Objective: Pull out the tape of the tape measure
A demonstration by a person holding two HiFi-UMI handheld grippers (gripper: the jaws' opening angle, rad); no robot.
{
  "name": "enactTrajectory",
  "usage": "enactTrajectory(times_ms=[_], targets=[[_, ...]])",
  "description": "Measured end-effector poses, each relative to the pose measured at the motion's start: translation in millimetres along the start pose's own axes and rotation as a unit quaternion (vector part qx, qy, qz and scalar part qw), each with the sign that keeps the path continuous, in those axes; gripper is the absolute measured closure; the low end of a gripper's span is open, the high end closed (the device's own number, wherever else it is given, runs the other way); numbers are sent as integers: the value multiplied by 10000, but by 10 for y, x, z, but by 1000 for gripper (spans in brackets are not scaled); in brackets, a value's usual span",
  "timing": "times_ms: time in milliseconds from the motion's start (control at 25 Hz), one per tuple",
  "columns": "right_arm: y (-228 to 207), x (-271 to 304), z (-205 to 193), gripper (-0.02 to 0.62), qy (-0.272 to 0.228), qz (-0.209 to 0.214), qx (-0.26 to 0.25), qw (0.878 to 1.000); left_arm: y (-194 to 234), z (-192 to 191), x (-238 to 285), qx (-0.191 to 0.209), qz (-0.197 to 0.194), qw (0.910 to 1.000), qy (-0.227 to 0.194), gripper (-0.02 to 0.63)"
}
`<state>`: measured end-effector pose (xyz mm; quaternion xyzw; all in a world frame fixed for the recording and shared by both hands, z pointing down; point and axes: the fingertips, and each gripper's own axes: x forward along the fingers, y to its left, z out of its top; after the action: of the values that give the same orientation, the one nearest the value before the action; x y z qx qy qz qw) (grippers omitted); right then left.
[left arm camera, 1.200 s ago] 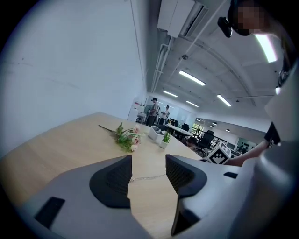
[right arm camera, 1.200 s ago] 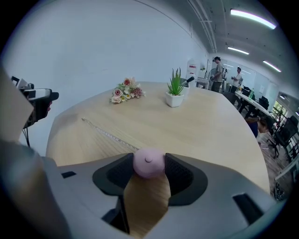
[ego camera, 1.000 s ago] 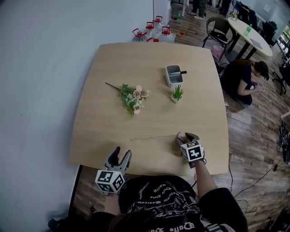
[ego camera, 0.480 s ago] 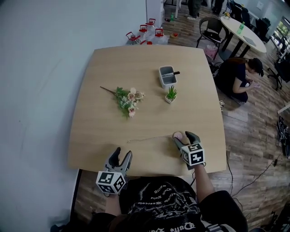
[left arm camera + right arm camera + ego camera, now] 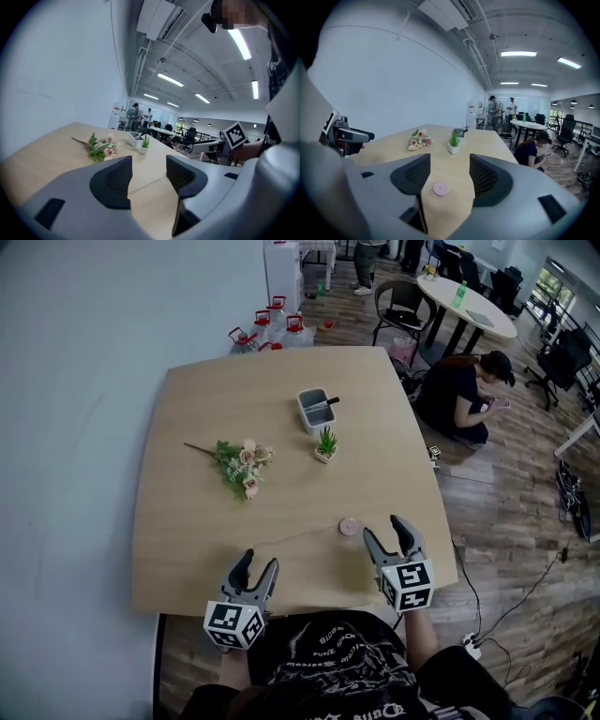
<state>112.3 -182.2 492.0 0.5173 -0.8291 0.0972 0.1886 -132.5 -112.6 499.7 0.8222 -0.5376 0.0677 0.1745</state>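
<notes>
Tape measure (image 5: 349, 527) loose on tbl (image 5: 197, 512)

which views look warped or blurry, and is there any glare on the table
Head view: wide-angle, so the table edges bow outward; light is even, with no strong glare. Left gripper view: heavy fisheye with black corners, and the ceiling lights are blown out. Right gripper view: same fisheye and dark rim; the pink tape measure reads clearly, the far room looks softer.
</notes>
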Motion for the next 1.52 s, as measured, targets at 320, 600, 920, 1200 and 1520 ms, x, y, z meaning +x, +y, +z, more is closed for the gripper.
enactTrajectory(times_ms=[320, 600, 920, 1200, 1520], targets=[[-23, -339, -176, 321, -42, -273, 60, 9996, -72, -98, 19, 182, -178, 9997, 62, 376], [-33, -362, -166, 321, -135, -313, -15, 9994, -102, -42, 2, 223, -270, 9994, -32, 376], [-66, -354, -76, 452, -405, -374, 62, 9985, -131, 107, -47, 214, -315, 9989, -273, 409], [-127, -354, -18, 580, -546, -436, 69, 9975, -93, 179, -38, 227, -131, 9989, -382, 597], [-159, -231, -24, 583, -450, -424, 55, 9981, -57, 145, 45, 275, -117, 9992, -264, 600]])
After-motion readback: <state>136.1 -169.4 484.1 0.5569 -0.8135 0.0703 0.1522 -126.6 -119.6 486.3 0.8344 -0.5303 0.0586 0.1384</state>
